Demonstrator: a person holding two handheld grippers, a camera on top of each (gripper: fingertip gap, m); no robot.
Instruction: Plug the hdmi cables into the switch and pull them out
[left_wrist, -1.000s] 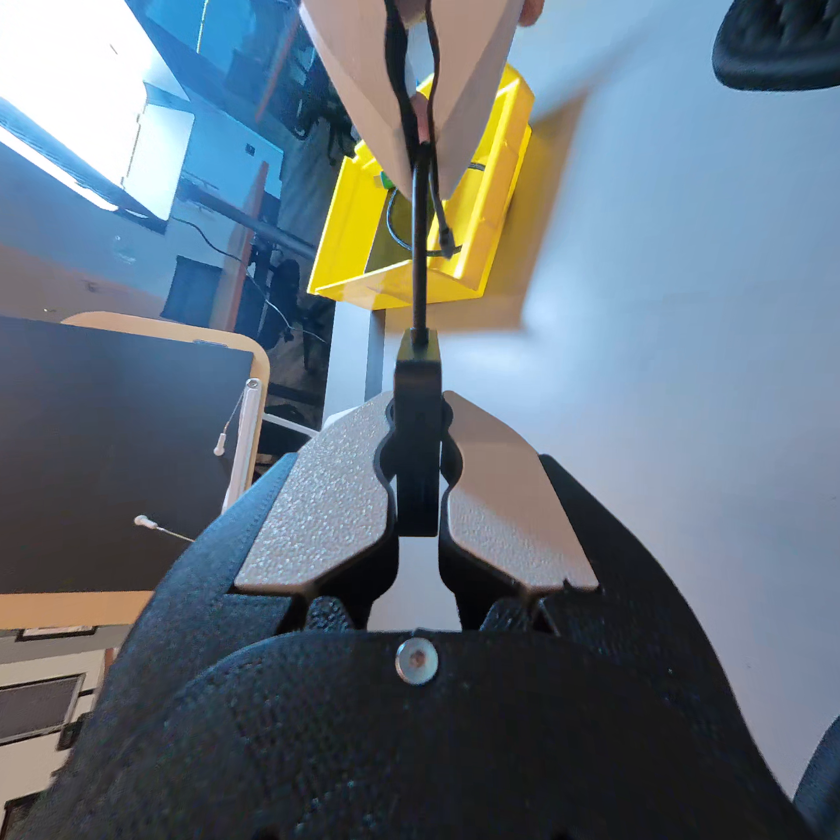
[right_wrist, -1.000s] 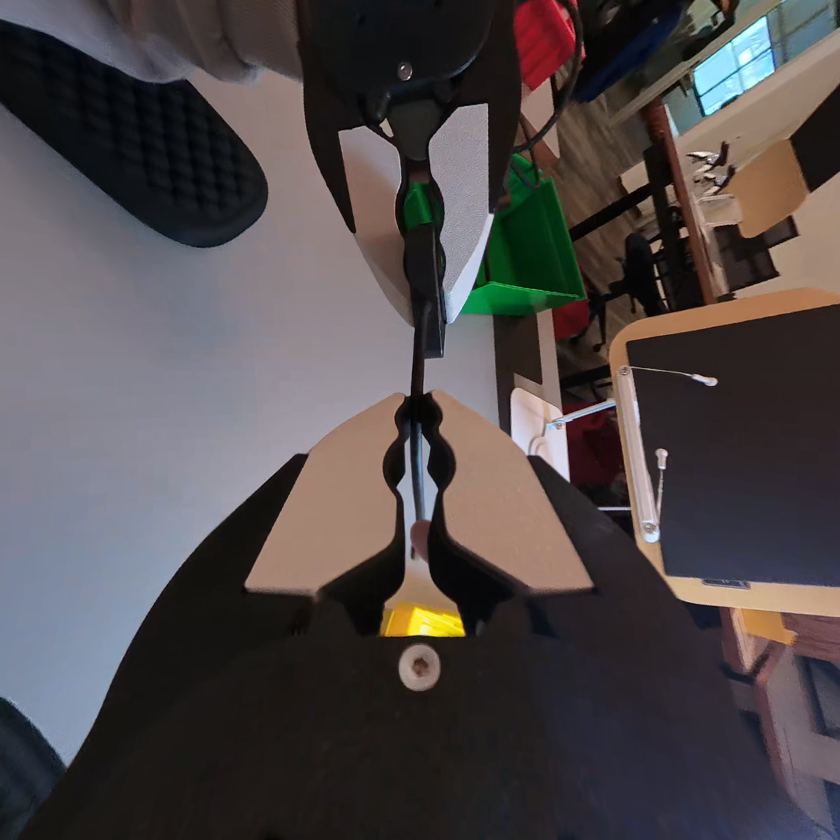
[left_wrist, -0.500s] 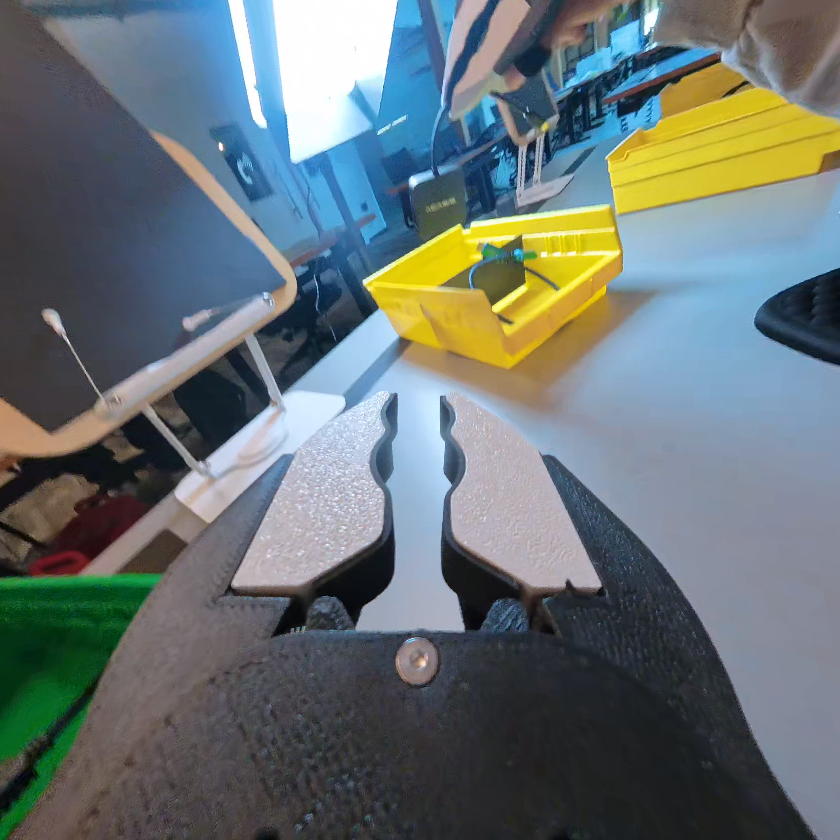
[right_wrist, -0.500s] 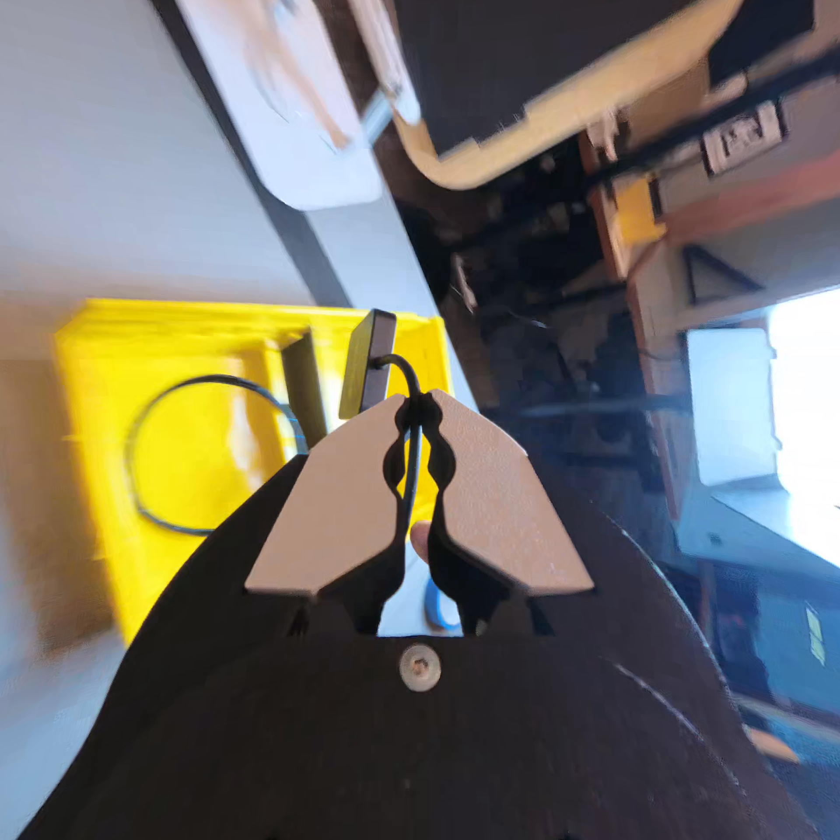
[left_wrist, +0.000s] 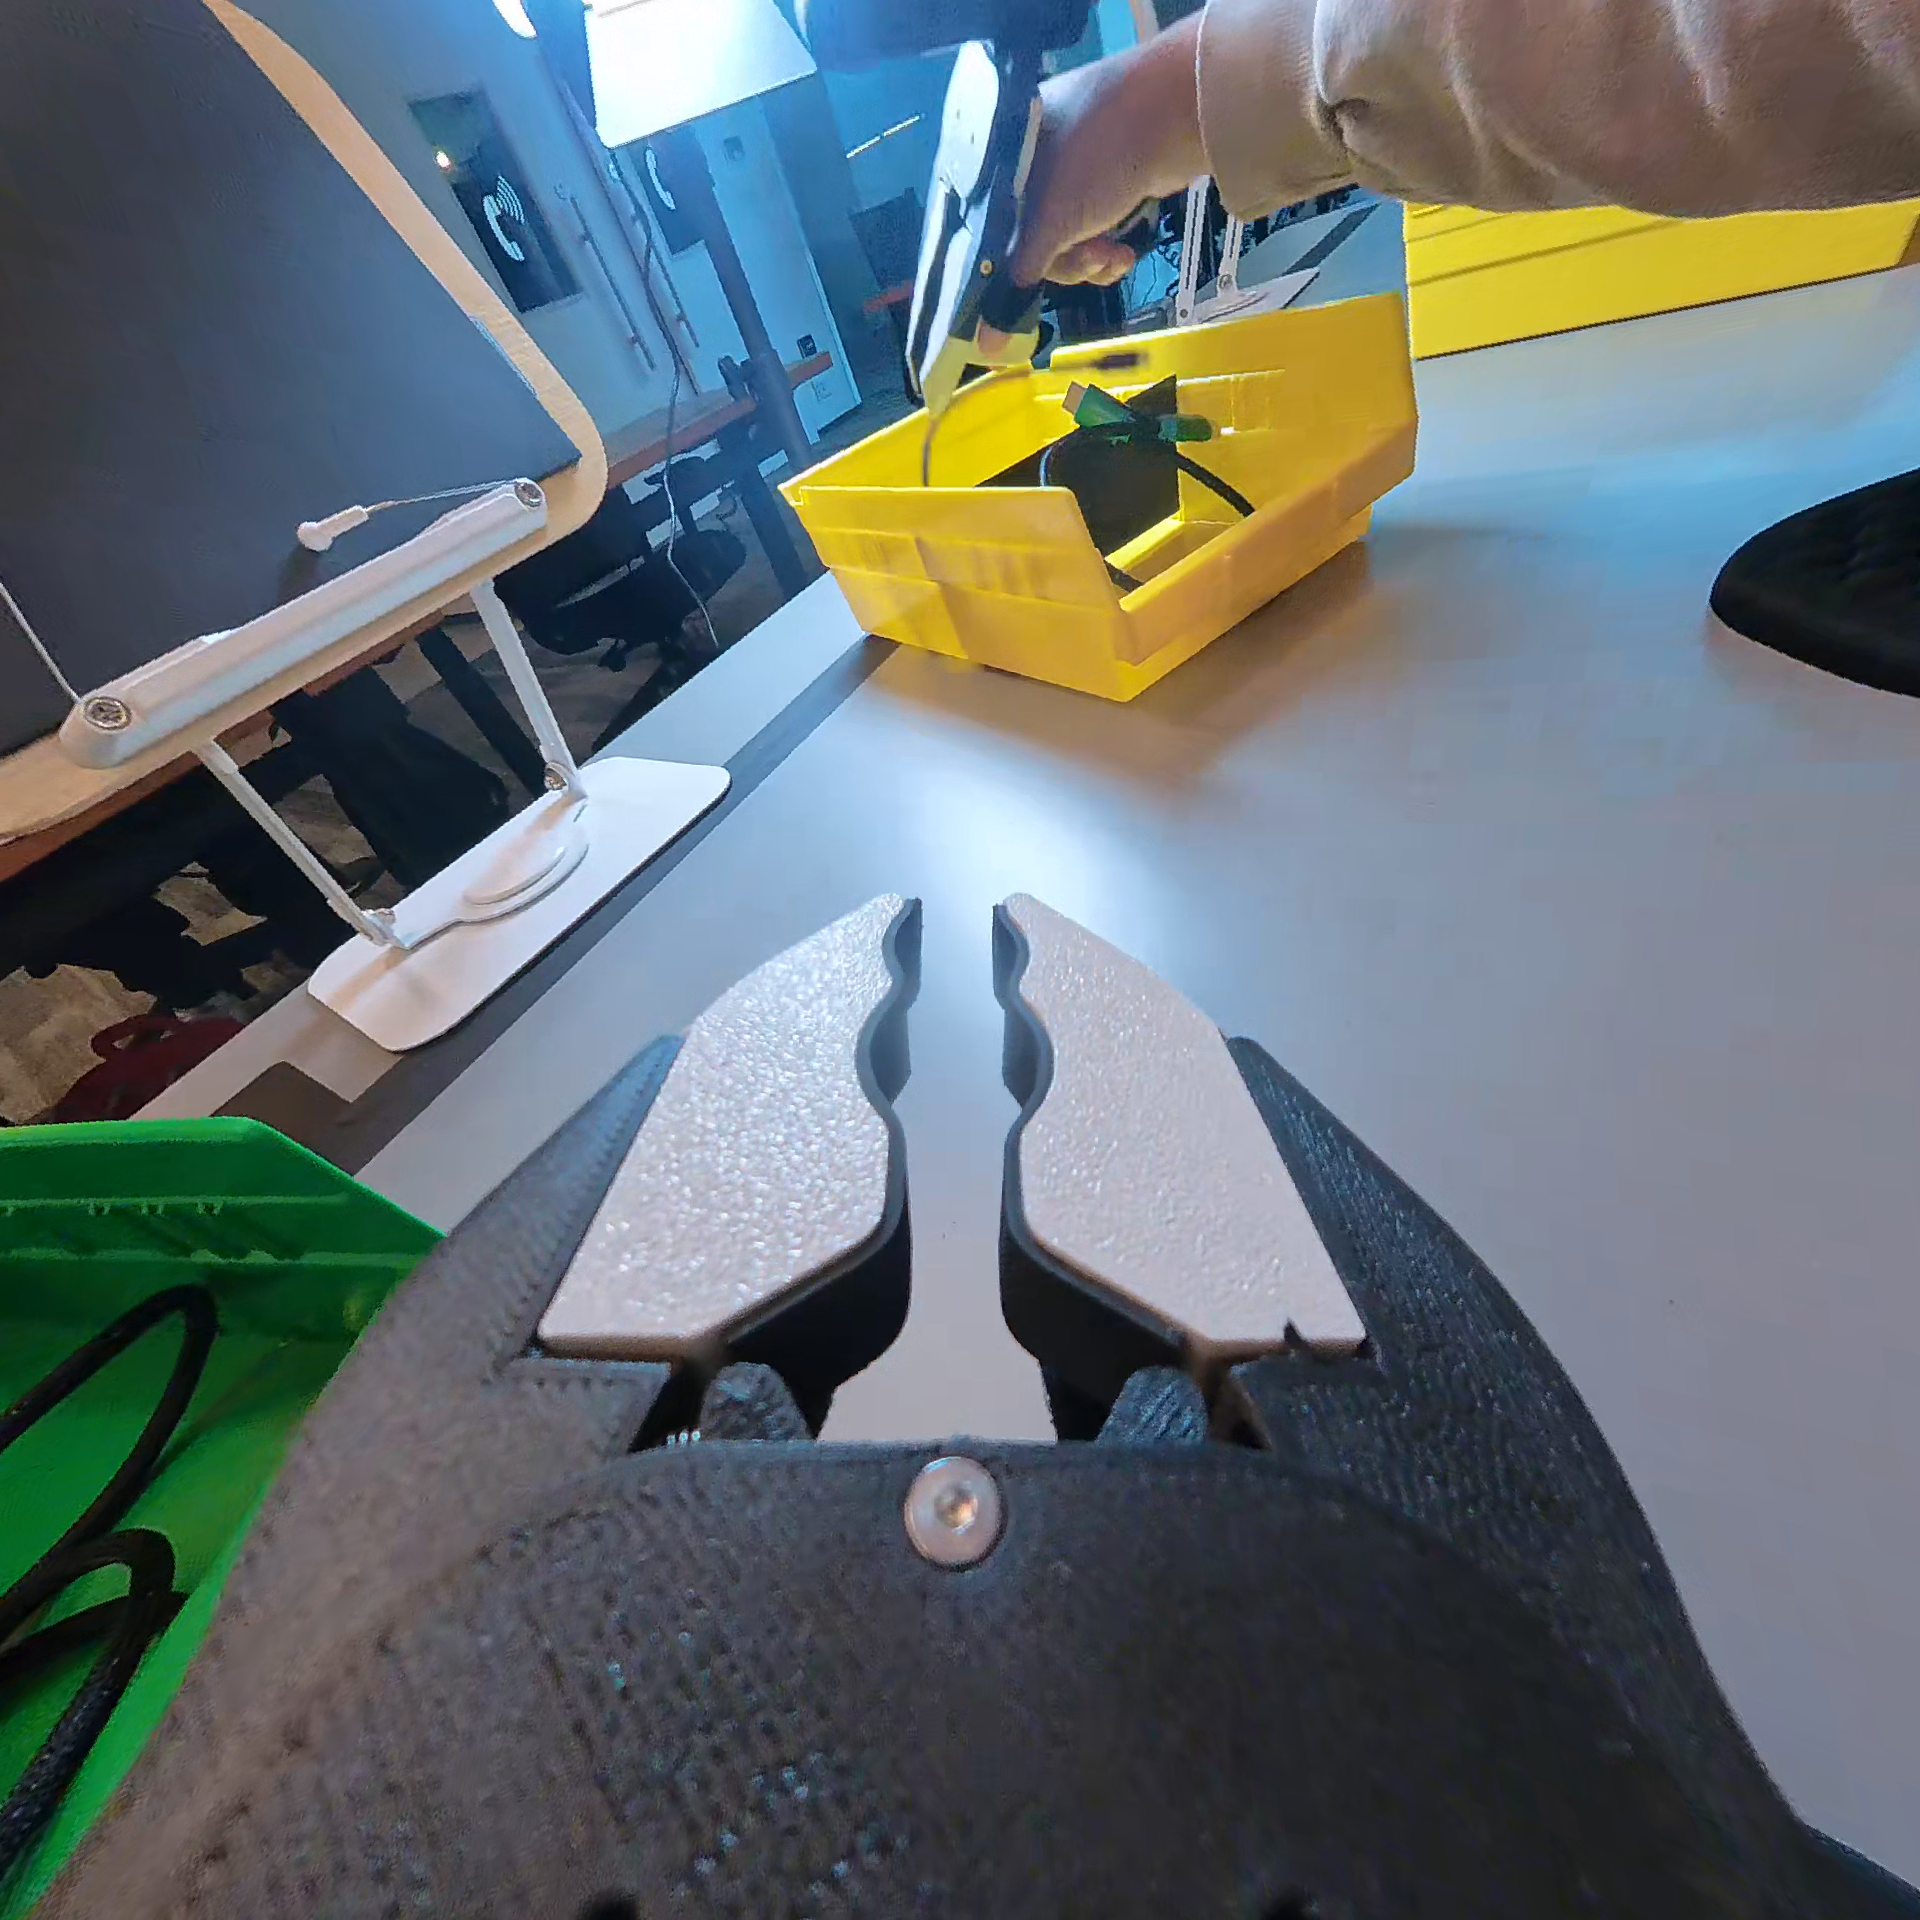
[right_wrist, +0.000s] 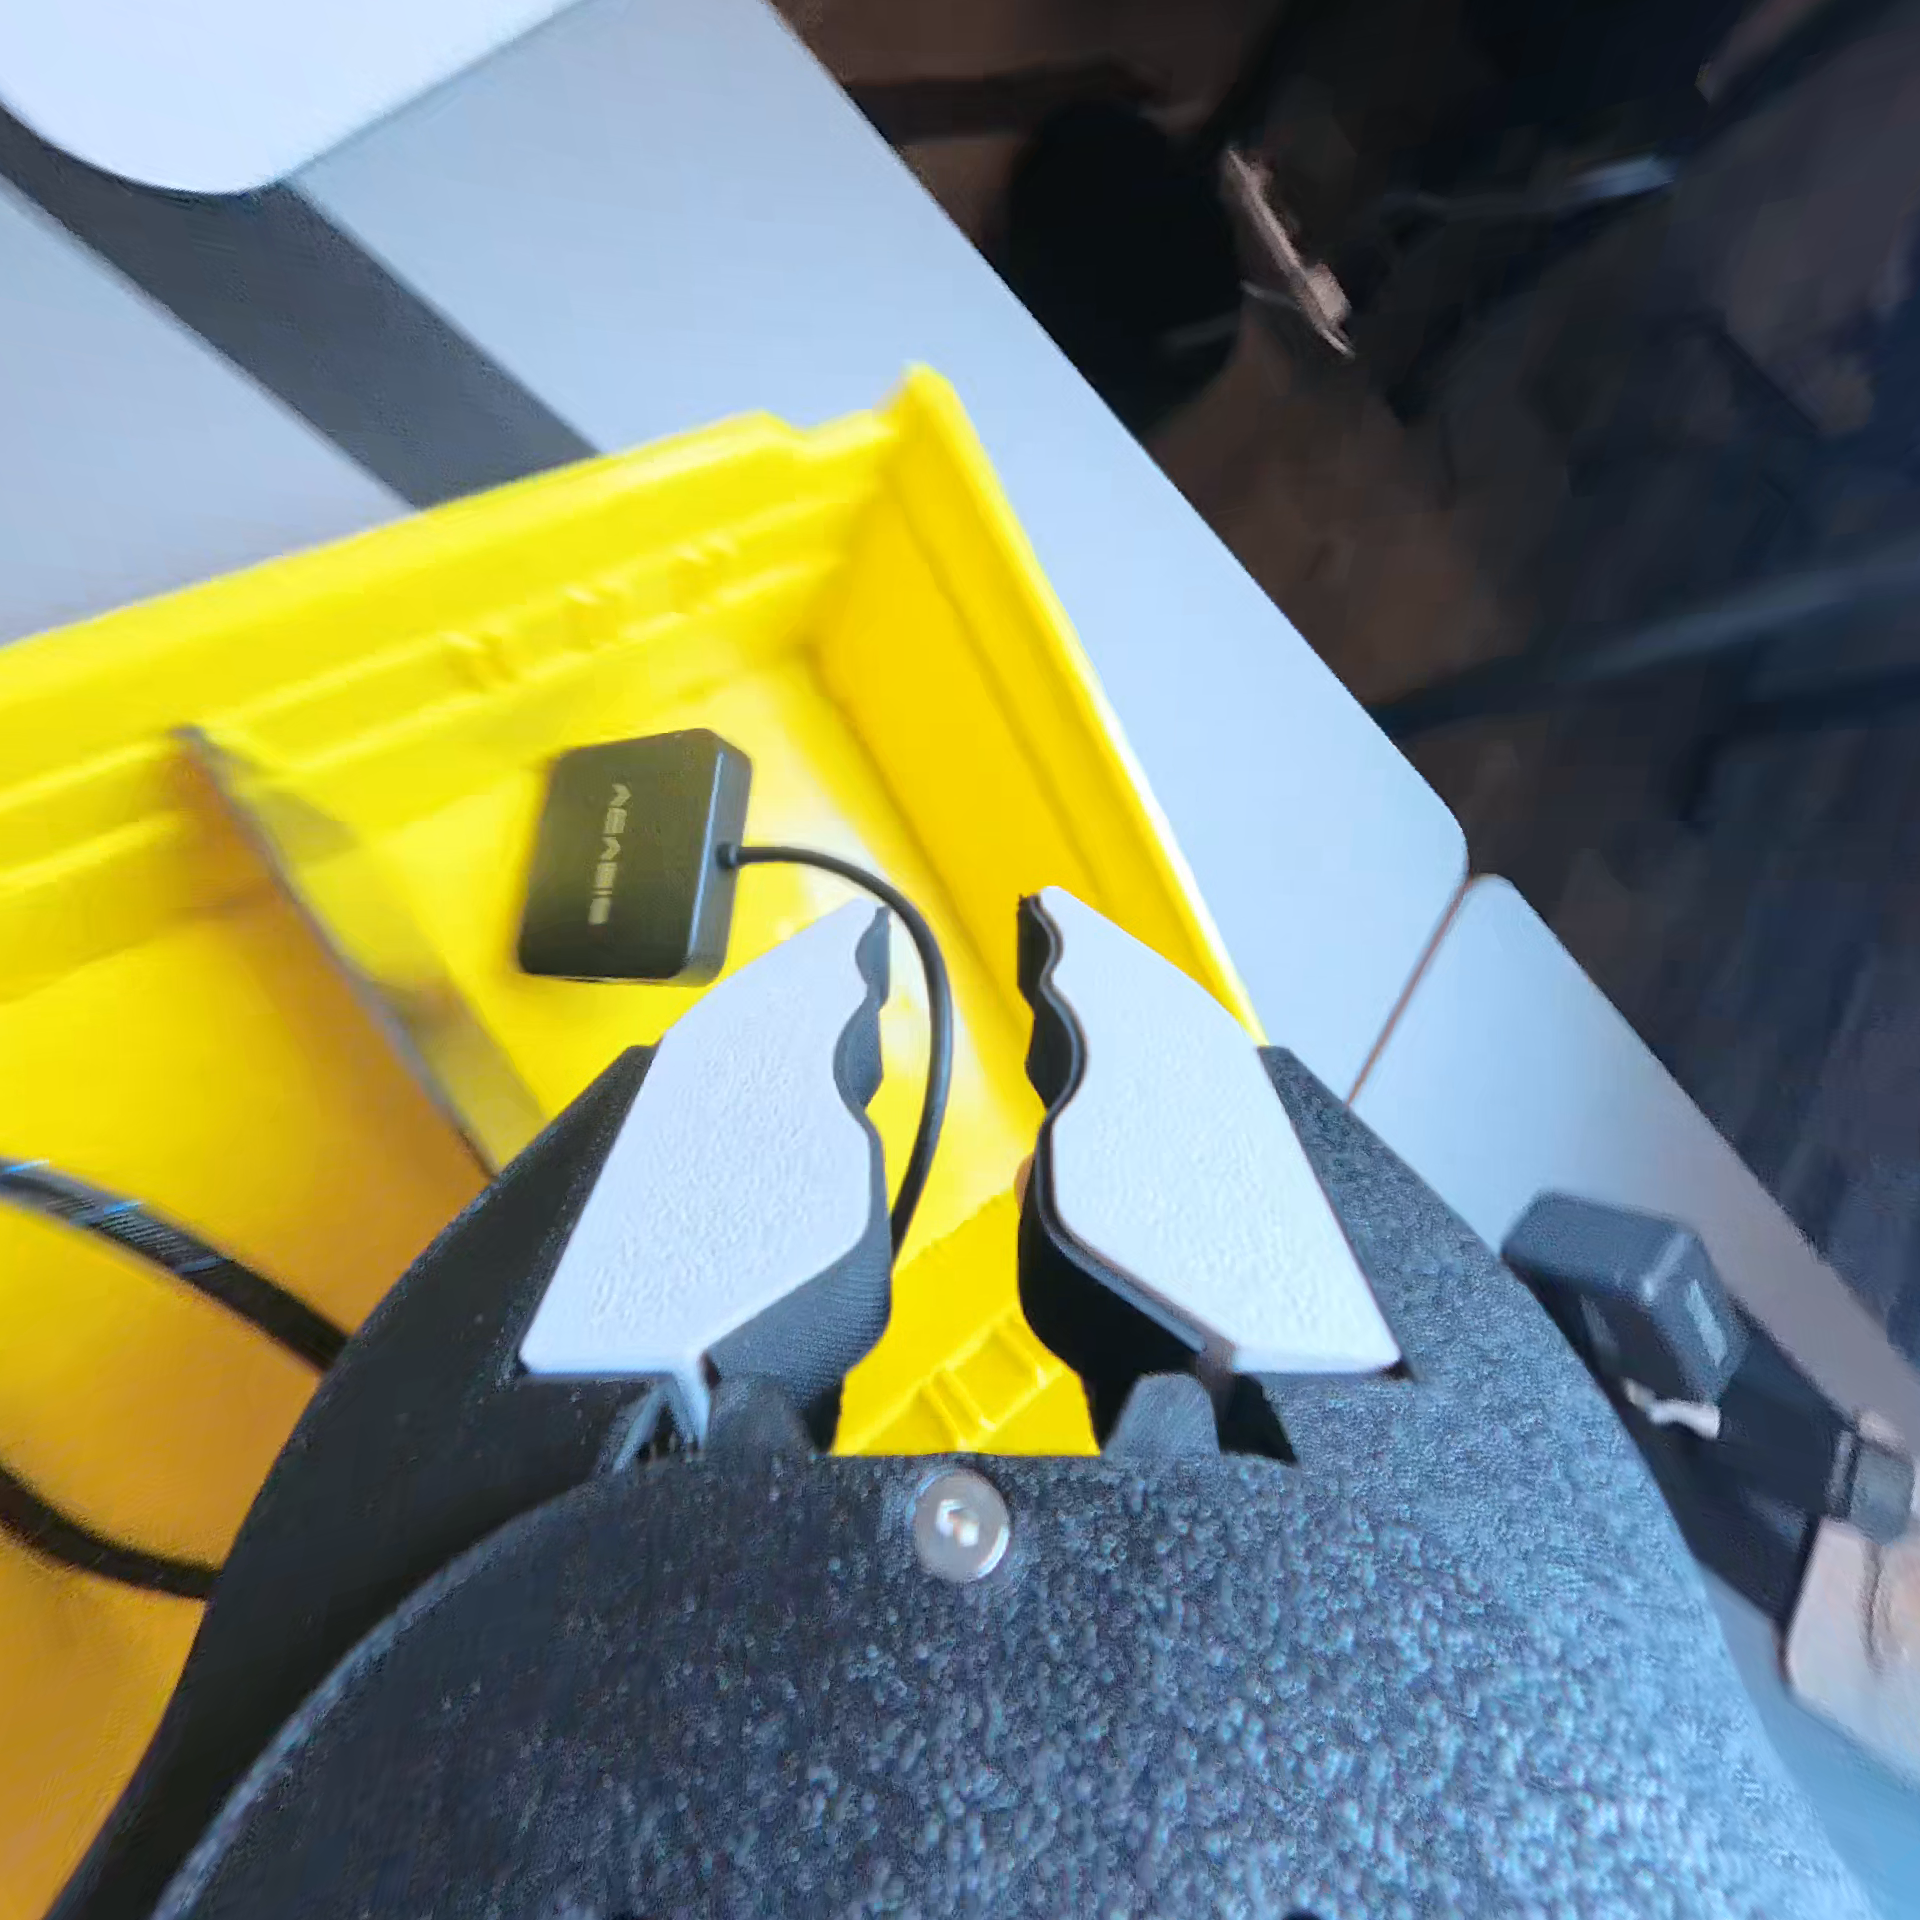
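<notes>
The right claw (right_wrist: 951, 914) is parted over the yellow bin (right_wrist: 436, 582), so the switch (right_wrist: 634, 854) drops inside; the left claw (left_wrist: 954, 914), narrowly open and empty, is held above the table (left_wrist: 1455, 935)

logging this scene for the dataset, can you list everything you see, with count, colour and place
yellow bin: one, yellow, far table edge
switch: one, black, inside yellow bin, thin lead running between the right fingers
hdmi cable: one seen, black with green plug, in yellow bin
green bin: one, green, near left, black cable inside
stand: one, white, left table edge
table: one, grey
left gripper: open, empty
right gripper: open, over yellow bin
</notes>
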